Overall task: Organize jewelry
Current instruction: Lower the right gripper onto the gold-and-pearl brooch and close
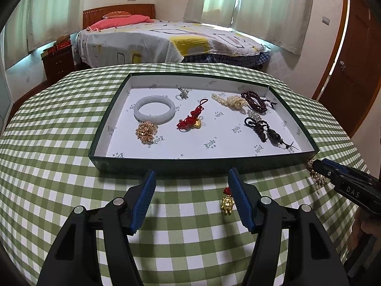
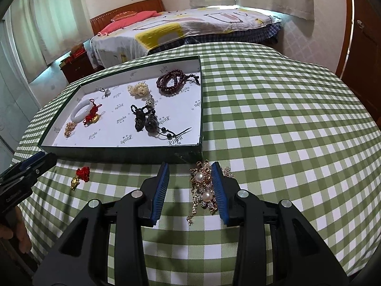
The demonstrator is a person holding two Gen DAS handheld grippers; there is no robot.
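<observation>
Over checked cloth [image 1: 59, 166], both grippers' ribbed fingers [image 1: 145, 197] gape empty beside the pearl brooch [image 2: 202, 186].

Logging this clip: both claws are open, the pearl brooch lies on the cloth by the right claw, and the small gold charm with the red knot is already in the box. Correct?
Not quite. The small gold charm with the red knot is still on the checked cloth, outside the box, beside the open left claw, as the left wrist view shows. The pearl brooch lies by the open right claw.
</observation>
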